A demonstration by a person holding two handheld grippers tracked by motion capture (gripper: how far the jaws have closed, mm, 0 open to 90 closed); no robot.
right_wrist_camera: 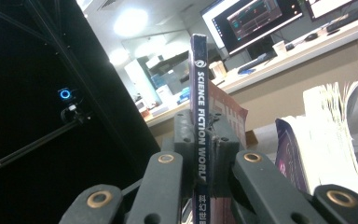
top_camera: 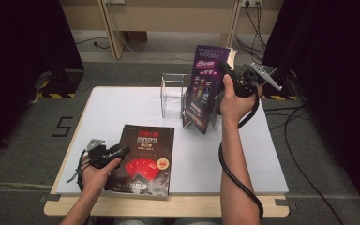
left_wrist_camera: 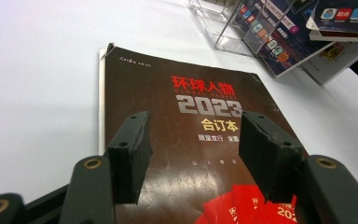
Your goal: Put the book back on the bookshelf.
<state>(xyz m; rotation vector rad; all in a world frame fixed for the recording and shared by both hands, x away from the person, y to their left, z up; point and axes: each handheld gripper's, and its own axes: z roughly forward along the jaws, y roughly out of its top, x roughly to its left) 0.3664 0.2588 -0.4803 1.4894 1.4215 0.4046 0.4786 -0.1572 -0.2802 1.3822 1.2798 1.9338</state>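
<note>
A dark magazine (top_camera: 143, 159) with "2023" and red cards on its cover lies flat at the table's front left. My left gripper (top_camera: 122, 151) hovers over its left edge, open; in the left gripper view the jaws (left_wrist_camera: 193, 126) stand wide apart above the cover (left_wrist_camera: 205, 107) with nothing between them. At the back right, a purple magazine (top_camera: 205, 89) stands upright beside a clear acrylic holder (top_camera: 173, 96). My right gripper (top_camera: 224, 66) is shut on its top edge. In the right gripper view the pads (right_wrist_camera: 200, 130) clamp the spine (right_wrist_camera: 199, 84), which reads "SCIENCE FICTION WORLD".
The white table (top_camera: 117, 108) has bare room at the left and front right. Another magazine's fanned pages (right_wrist_camera: 328, 135) hang beside the held one. Black curtains flank the table, and cables (top_camera: 290, 140) trail on the floor at the right.
</note>
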